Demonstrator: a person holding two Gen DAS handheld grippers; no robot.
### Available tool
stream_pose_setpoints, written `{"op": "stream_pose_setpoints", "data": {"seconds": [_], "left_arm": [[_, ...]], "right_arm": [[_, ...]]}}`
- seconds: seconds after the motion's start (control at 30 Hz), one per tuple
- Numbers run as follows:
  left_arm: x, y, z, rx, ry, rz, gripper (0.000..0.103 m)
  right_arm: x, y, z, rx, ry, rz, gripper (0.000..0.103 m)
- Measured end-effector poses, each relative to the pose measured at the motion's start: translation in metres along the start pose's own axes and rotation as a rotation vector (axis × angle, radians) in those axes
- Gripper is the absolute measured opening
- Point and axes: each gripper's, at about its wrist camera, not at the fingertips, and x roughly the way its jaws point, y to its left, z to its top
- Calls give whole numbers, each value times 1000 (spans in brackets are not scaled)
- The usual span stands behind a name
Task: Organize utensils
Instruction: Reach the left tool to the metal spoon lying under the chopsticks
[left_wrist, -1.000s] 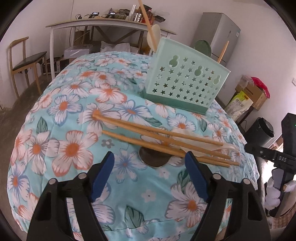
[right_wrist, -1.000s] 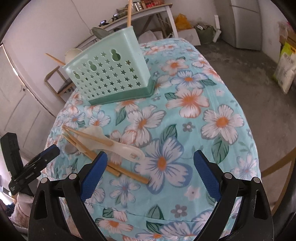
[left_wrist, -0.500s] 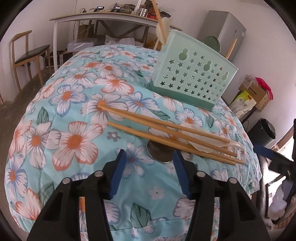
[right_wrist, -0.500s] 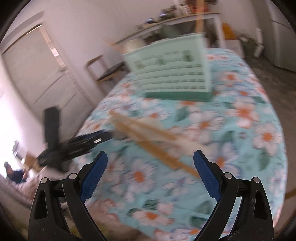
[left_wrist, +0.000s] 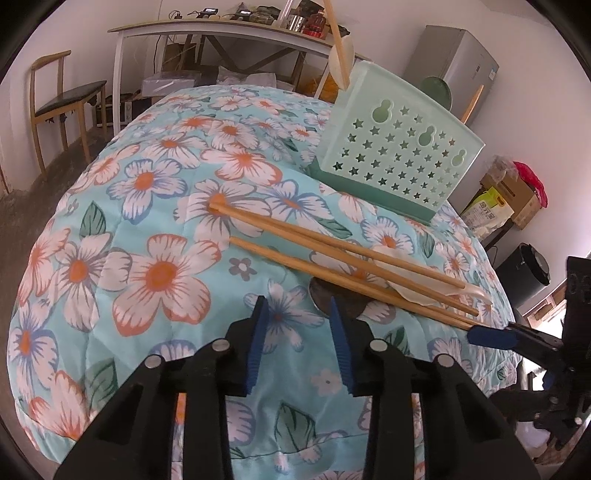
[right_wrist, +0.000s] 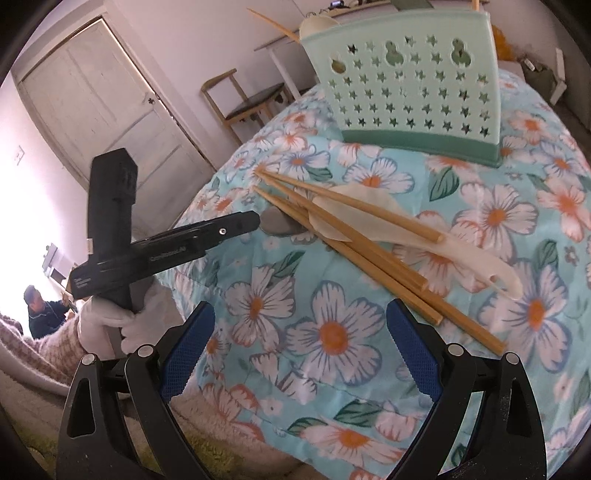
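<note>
Wooden chopsticks (left_wrist: 343, 254) lie across a white plastic spoon (right_wrist: 417, 229) in front of the mint-green perforated holder (left_wrist: 395, 155); your left gripper (left_wrist: 299, 343) is closing on nothing, your right gripper (right_wrist: 299, 350) stands spread.

White walls all round, with a wooden chair (left_wrist: 55, 99) and a long cluttered table (left_wrist: 207, 33) at the back. Grey fridge (left_wrist: 458, 62) in the corner, panelled white door (right_wrist: 99, 107), bare dark floor (left_wrist: 22, 206).
</note>
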Motion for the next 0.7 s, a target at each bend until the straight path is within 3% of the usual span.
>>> {"op": "stream_pose_setpoints", "data": {"seconds": [0.2, 0.7], "left_arm": [[-1, 2, 1, -6, 1, -25, 30], [1, -5, 3, 2, 25, -90, 30]], "right_arm": [[16, -8, 8, 18, 14, -7, 90], [13, -39, 21, 164, -59, 39, 90]]}}
